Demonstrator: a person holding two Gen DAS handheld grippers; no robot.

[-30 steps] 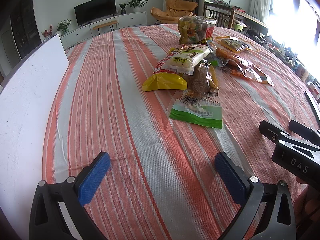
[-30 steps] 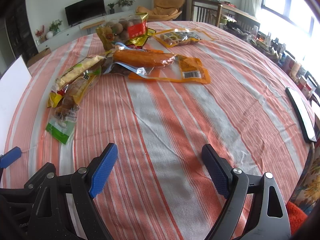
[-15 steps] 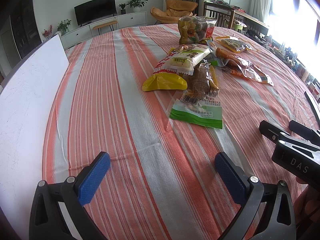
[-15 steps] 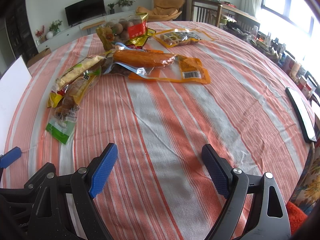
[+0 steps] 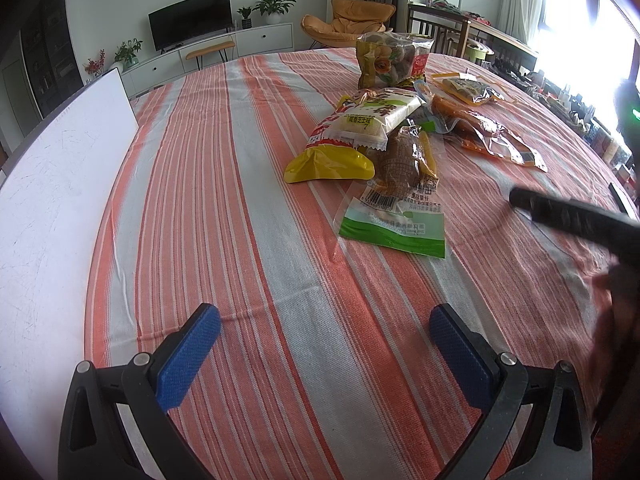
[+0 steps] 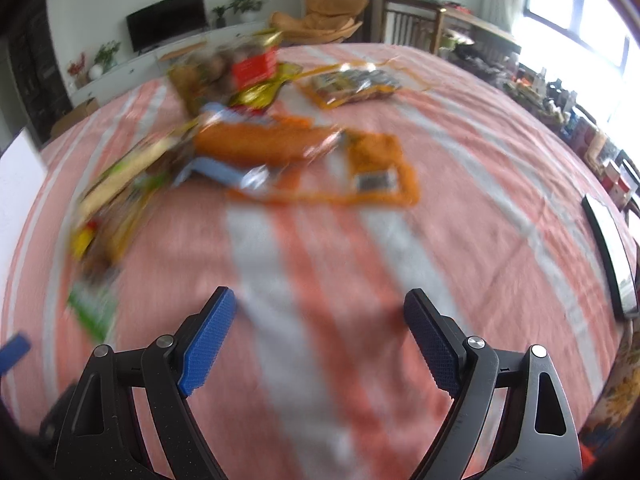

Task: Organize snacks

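The biggest change is on my right side: where both views were steady half a second ago, the right wrist view is now smeared with motion, and in the left wrist view my right gripper [image 5: 576, 216] has lifted from low at the right edge into a dark bar reaching over the striped tablecloth [image 5: 248, 184] toward the snacks. My left gripper [image 5: 324, 356] has not shifted; it sits low over the near cloth, as before.

I read this as the first reach of the job, with nothing yet sorted. The snacks lie in one loose pile mid-table, well ahead of both grippers. Nearest me is the green-edged clear packet [image 5: 394, 220], with a brown cake packet [image 5: 402, 160] on its far end. Touching that on the left is the yellow-ended bread pack [image 5: 352, 136]. Beyond stands the bag of round sweets [image 5: 390, 60], and to the right lie the long orange packet [image 6: 260, 144] and a flat yellow pouch [image 6: 352, 84].

The white board [image 5: 52, 200] lies at the left of the table, apart from the pile.

Both my jaws stand wide apart and hold nothing. On the right, the blue pads [image 6: 208, 336] frame only blurred cloth, so I cannot tell which packet that hand is aiming for; the orange one looks closest to its line.
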